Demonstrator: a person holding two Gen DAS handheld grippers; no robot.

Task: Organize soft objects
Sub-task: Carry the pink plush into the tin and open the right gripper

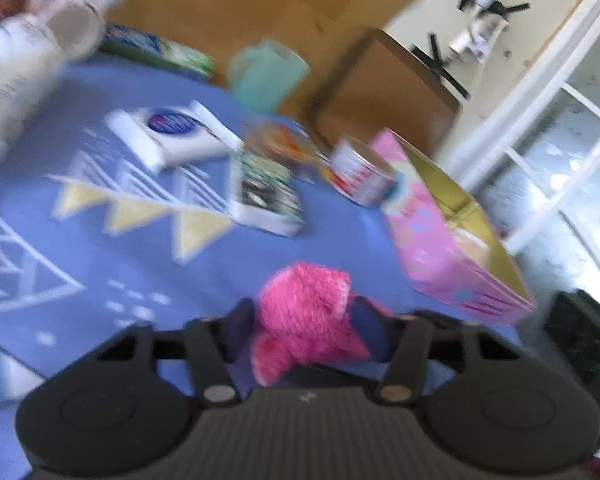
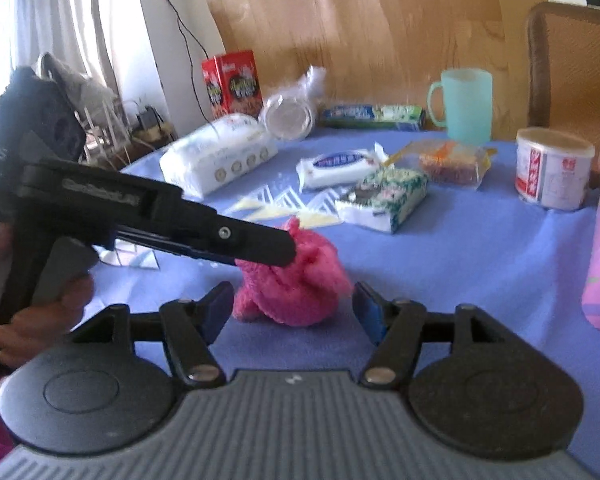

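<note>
A pink fluffy soft toy (image 1: 300, 300) lies on the blue tablecloth (image 1: 100, 264) near the front edge. My left gripper (image 1: 302, 320) is shut on it, with a pad pressed into the fluff on either side. In the right wrist view the same left gripper (image 2: 284, 254) reaches in from the left, held by a hand (image 2: 40, 312), its fingers laid over the top of the toy (image 2: 308, 284). My right gripper (image 2: 294, 310) is open, one blue-padded finger (image 2: 220, 306) on each side of the toy, not pressing it.
An open pink box (image 1: 440, 248) stands at the right. Further back lie a wipes pack (image 2: 340, 168), a green packet (image 2: 384, 196), a snack bag (image 2: 452, 164), a white tin (image 2: 552, 168), a mint mug (image 2: 466, 104), a tissue pack (image 2: 216, 160) and a red box (image 2: 232, 84).
</note>
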